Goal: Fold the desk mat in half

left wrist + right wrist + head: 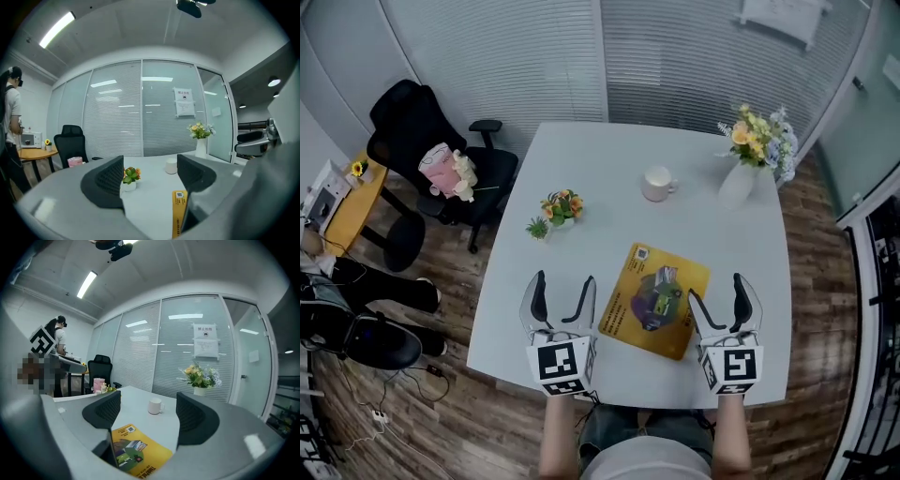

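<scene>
The mat (pixel 654 300) is laid flat on the desk (pixel 609 169) between the left gripper (pixel 563 281) and right gripper (pixel 715 291) — fingers spread, nothing held — so one edge is best pinched at both corners and laid squarely over.

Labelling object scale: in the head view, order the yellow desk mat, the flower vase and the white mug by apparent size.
1. desk mat, largest
2. flower vase, bouquet included
3. white mug, clearly smallest
</scene>
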`<state>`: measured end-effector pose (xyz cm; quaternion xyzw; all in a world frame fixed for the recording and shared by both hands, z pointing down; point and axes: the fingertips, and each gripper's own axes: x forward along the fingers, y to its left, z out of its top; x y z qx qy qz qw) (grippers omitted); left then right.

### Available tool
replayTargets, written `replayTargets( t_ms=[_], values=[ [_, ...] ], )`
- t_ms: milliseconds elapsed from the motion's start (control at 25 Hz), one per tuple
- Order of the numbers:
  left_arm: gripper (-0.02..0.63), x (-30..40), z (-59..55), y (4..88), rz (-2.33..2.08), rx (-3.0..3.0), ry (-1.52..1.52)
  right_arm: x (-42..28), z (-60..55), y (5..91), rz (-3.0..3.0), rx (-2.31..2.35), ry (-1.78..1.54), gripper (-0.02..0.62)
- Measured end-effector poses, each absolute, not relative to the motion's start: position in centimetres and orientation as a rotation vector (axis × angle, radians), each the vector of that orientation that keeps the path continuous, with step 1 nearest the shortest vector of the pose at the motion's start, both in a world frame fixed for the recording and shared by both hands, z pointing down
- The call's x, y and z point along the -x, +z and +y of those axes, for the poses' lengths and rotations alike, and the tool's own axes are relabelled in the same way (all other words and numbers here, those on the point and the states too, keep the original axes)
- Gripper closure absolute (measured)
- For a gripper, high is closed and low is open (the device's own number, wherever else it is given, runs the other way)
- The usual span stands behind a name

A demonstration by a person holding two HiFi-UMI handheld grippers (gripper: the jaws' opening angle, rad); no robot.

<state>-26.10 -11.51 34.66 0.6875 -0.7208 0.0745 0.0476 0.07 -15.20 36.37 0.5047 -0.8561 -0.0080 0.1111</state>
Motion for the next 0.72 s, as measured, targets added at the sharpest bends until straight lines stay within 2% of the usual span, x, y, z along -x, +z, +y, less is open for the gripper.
replayTargets(
  t_ms=[280, 720],
  values=[
    [0.264, 24.4, -13.6, 36.3, -2.007, -2.257, 0.281, -1.9, -14.4, 38.8, -2.417, -1.526, 0.043, 0.201],
    [0.267, 21.4, -14.4, 40.6, -1.634, -2.527, 0.576, -2.5, -12.3, 42.9, -2.351, -1.348, 0.123, 0.201]
  ],
)
